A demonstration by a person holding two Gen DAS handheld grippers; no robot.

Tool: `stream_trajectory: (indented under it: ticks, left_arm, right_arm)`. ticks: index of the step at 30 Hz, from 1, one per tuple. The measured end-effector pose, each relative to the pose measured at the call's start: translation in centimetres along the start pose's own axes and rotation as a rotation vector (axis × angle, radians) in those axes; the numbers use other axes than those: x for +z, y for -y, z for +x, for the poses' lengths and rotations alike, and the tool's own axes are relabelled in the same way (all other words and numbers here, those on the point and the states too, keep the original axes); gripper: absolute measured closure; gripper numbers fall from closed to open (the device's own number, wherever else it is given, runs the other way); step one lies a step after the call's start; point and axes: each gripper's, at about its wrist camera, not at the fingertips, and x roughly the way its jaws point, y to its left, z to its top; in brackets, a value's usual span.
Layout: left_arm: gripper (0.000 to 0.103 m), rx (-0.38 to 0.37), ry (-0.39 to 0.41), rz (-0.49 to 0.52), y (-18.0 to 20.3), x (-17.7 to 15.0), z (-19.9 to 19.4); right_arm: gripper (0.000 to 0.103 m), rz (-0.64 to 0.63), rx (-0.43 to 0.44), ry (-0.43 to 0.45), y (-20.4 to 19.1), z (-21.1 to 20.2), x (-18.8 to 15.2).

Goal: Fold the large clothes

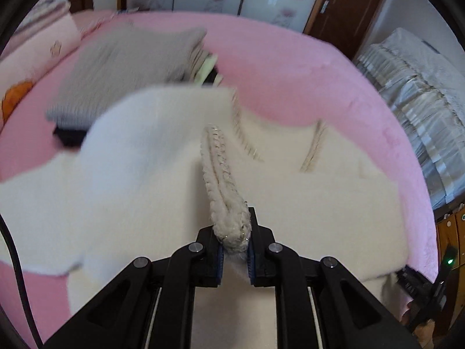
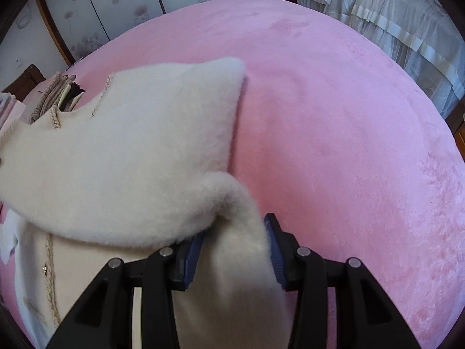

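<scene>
Cream fleece coat (image 1: 305,203) on the pink bed (image 2: 334,116).
My left gripper (image 1: 235,244) pinches its braided trim (image 1: 218,168); my right gripper (image 2: 237,250) clasps a thick fold.

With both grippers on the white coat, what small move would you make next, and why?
Probably carry both held edges across and lay them down. The left gripper is shut on the braided trim, the right gripper holds a fluffy fold of the coat, lifted above the bed.

My view: garment (image 1: 290,203) spread on the bed (image 1: 290,67).
Behind the garment I see a stack of folded clothes (image 1: 125,67); right of the bed stands a draped table (image 1: 421,93).
</scene>
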Motion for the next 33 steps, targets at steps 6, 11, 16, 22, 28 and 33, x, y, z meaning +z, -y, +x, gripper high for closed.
stream_trajectory:
  ticks: [6,11,16,22,28,33]
  left_arm:
    - [0.092,-0.028,-0.05,-0.078,-2.1,-4.8,3.4]
    - [0.092,-0.054,0.036,-0.068,-2.5,-3.5,2.0]
    - [0.092,-0.066,0.126,-0.021,-2.1,-1.0,0.7]
    - [0.084,0.052,-0.019,0.026,-2.4,-0.6,4.9]
    - [0.038,0.004,0.011,0.007,-4.4,0.6,3.0]
    - [0.038,0.013,0.016,-0.001,-4.7,3.2,3.5]
  right_arm:
    - [0.065,0.024,0.027,0.01,0.4,-0.2,-0.1]
    - [0.068,0.049,0.024,0.013,0.6,-0.6,-0.1]
    - [0.068,0.033,-0.009,0.039,0.5,-1.2,-0.9]
    - [0.066,-0.003,0.003,-0.031,0.4,-2.0,-1.1]
    - [0.054,-0.1,0.102,0.013,0.4,-6.8,-0.4]
    - [0.036,-0.06,0.147,0.084,0.2,-7.8,3.8]
